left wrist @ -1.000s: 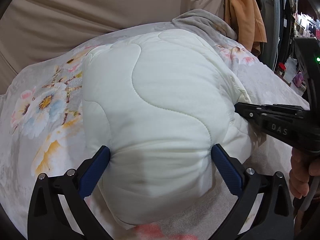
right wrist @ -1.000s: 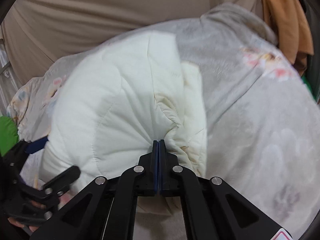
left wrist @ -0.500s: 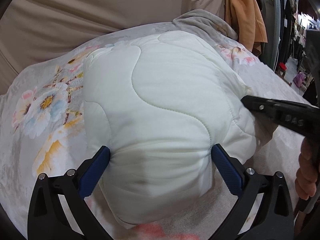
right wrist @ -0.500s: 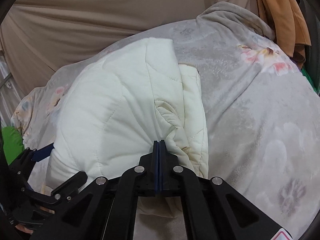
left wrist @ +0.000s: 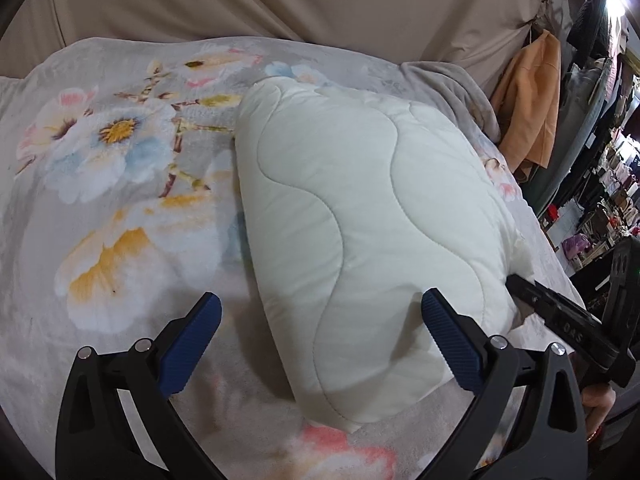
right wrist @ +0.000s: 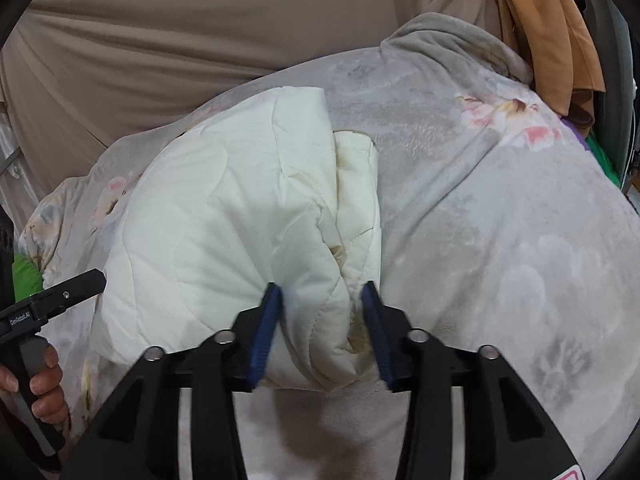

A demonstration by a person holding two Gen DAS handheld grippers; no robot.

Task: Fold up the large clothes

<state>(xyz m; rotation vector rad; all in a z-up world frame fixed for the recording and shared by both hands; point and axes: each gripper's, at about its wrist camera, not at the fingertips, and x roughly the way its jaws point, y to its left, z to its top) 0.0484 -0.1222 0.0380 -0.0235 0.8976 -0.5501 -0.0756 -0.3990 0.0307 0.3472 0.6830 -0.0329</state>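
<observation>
Now, left to right: left tongs (left wrist: 320, 340) stand spread wide, near end of the folded white quilted garment (left wrist: 360, 208) partly between the pads, left pad clear of it. Bundle lies on the floral bed cover (left wrist: 100, 200), long axis running away from both tongs. Right tongs (right wrist: 322, 320) have just been opening, bunched right edge between them, contact uncertain; right hand nearer.

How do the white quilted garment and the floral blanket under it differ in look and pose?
The white quilted garment is plain with wavy stitching; the floral blanket carries printed flowers on grey. The garment lies folded into a thick bundle; the blanket lies spread flat. Both are soft fabric.
</observation>
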